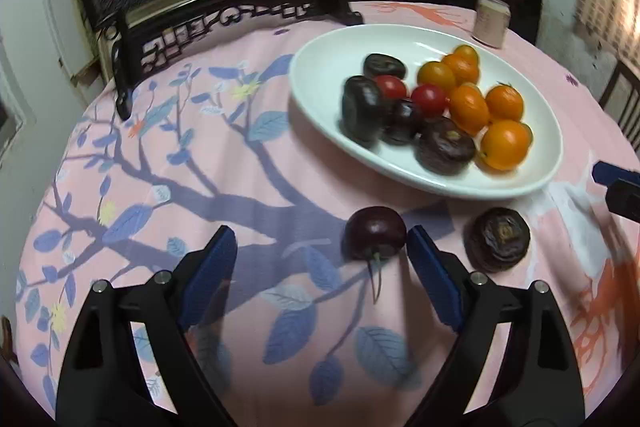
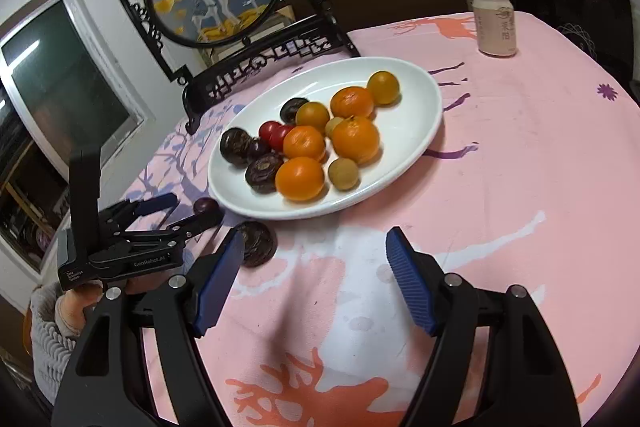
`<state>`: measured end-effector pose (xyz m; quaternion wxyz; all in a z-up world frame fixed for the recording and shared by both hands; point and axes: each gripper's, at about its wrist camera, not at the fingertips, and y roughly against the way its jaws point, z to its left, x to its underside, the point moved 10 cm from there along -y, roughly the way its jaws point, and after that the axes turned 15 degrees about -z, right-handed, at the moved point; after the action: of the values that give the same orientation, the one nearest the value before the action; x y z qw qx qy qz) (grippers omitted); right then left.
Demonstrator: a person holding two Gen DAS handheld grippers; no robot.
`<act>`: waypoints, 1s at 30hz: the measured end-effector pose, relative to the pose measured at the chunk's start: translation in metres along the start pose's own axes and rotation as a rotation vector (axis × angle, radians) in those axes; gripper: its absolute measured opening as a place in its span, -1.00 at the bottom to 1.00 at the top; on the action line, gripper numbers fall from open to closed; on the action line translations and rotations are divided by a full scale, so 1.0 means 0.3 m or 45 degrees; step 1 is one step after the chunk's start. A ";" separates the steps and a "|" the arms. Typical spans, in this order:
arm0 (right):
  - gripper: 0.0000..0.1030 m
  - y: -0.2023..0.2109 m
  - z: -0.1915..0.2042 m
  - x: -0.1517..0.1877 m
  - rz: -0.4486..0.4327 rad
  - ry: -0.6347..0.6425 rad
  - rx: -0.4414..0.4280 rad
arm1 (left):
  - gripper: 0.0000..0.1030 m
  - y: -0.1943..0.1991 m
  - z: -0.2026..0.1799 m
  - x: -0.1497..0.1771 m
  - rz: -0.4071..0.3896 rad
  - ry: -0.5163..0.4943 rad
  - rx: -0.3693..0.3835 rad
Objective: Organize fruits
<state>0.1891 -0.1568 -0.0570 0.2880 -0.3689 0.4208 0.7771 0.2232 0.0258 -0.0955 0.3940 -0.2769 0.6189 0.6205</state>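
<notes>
the left gripper (image 1: 320, 247) is hovering low over the pink tablecloth (image 1: 240, 147) with its jaws spread wide, and a dark cherry (image 1: 375, 233) is sitting between the blue fingers (image 1: 430, 275), just beside the right one, stem pointing back toward the camera. nothing is being held yet. the step in hand looks like picking up this loose cherry to add it to the white oval plate (image 1: 320, 67), which is already carrying small oranges, cherry tomatoes, longans and dark water chestnuts. a second stray, a water chestnut (image 1: 499, 239), is lying on the cloth just right of the cherry, near the plate's rim.

the right gripper (image 2: 314, 247) is also standing open and empty, with that same water chestnut (image 2: 258, 242) just beside its left finger.

next, the left gripper probably needs to centre on the cherry and close gently, since the fruit is round and soft and could roll or bruise.
</notes>
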 end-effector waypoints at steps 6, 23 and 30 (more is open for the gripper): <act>0.43 -0.015 0.025 0.027 0.033 0.051 -0.005 | 0.64 -0.002 -0.046 0.001 -0.005 -0.043 0.046; 0.43 -0.048 0.065 0.089 0.105 0.149 -0.001 | -0.39 -0.014 -0.074 -0.005 0.013 0.014 0.139; 0.43 -0.061 0.102 0.092 0.082 0.165 0.016 | -0.39 -0.021 0.069 -0.010 0.029 0.195 0.039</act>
<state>0.1773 -0.1178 -0.0763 0.2373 -0.4029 0.4550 0.7579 0.2330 0.0452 -0.0948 0.3424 -0.3103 0.6598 0.5926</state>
